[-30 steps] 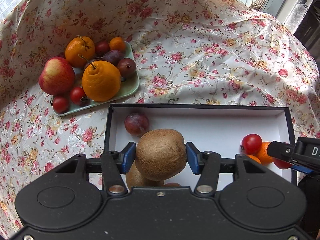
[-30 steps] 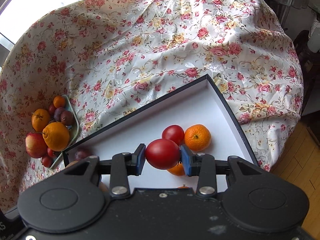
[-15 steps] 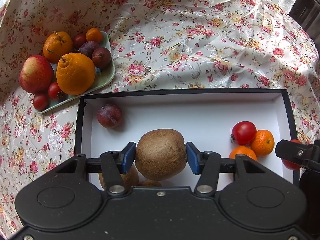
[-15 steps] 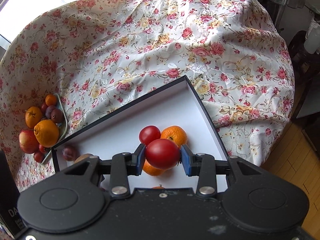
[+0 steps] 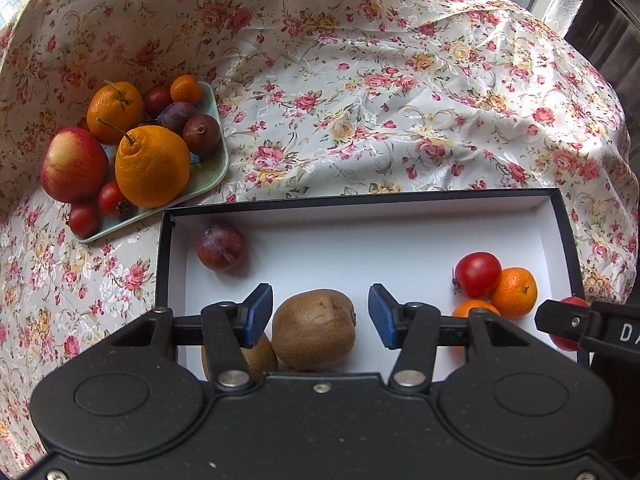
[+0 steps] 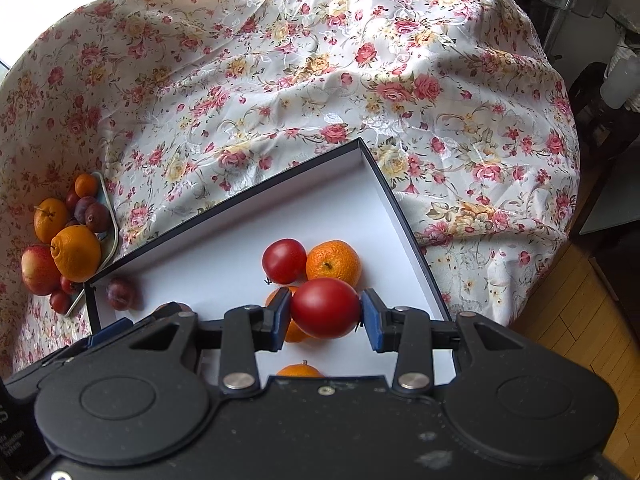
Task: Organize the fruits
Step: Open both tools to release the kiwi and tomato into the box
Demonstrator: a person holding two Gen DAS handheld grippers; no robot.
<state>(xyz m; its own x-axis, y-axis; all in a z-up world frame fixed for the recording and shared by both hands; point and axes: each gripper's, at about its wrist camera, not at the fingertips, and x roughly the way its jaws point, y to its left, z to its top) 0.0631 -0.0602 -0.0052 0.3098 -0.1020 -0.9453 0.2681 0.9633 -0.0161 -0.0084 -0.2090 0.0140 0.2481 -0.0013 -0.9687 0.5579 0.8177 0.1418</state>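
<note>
A black box with a white floor (image 5: 360,248) lies in front of me. My left gripper (image 5: 320,316) is open above a brown kiwi (image 5: 314,330), which rests in the box beside another kiwi (image 5: 262,356). A plum (image 5: 220,247) lies in the box's far left corner. My right gripper (image 6: 325,316) is shut on a red tomato (image 6: 325,308), held over the box's right end above a tomato (image 6: 284,261) and mandarins (image 6: 333,263). The right gripper's finger also shows in the left wrist view (image 5: 568,322).
A pale green tray (image 5: 208,172) at the left holds oranges (image 5: 152,166), an apple (image 5: 74,165), plums (image 5: 202,134) and small tomatoes (image 5: 112,199). A floral cloth (image 5: 380,100) covers the table. The table edge and wooden floor (image 6: 576,312) lie to the right.
My left gripper has opened and let go of the kiwi, which now lies in the box. My right gripper has kept hold of the tomato and moved slightly over the box.
</note>
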